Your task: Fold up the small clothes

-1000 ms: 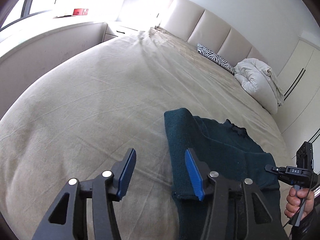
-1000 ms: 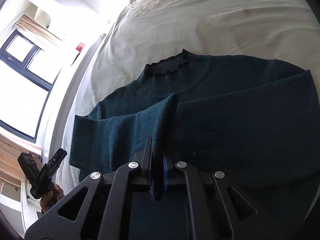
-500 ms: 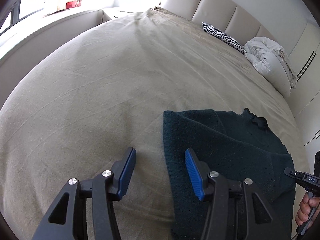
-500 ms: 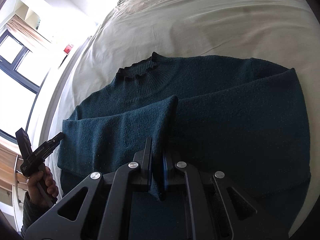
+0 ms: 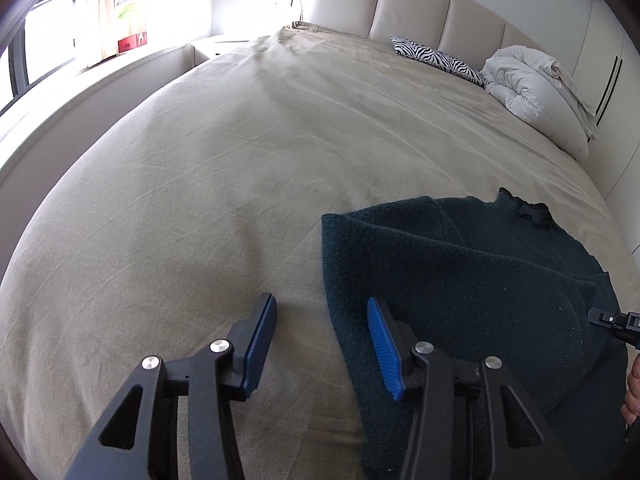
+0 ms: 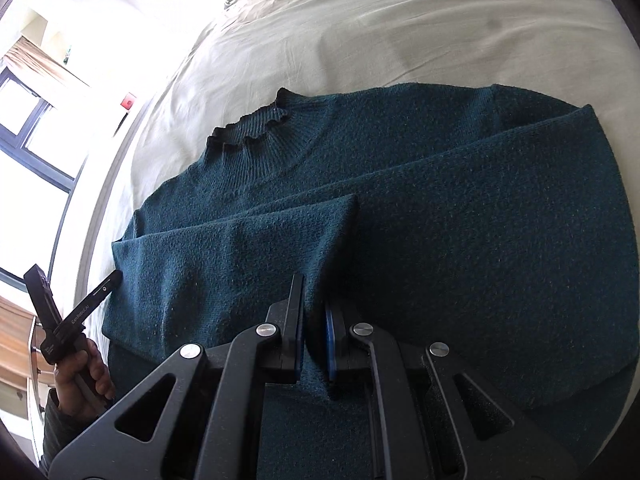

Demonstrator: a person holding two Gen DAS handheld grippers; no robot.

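Note:
A dark teal knitted sweater (image 6: 460, 220) lies flat on the beige bed sheet (image 5: 240, 160), its collar (image 6: 248, 136) toward the headboard. One sleeve (image 6: 260, 240) is folded across the body, and my right gripper (image 6: 314, 292) is shut on its cuff just above the sweater. In the left wrist view the sweater (image 5: 460, 272) fills the lower right. My left gripper (image 5: 320, 300) straddles the sweater's folded left edge, jaws closing, pads not touching the fabric. A hand holds the left gripper (image 6: 80, 304) at the sweater's far side.
A zebra-print pillow (image 5: 436, 56) and a bundled white duvet (image 5: 532, 92) lie by the padded headboard (image 5: 412, 12). A window ledge (image 5: 100, 76) with a red box (image 5: 132, 42) runs along the bed's left side. Bare sheet spreads left of the sweater.
My left gripper came down and in to the sweater's left edge, its jaws slightly narrower. My right gripper sank toward the sweater's body, still holding the sleeve cuff.

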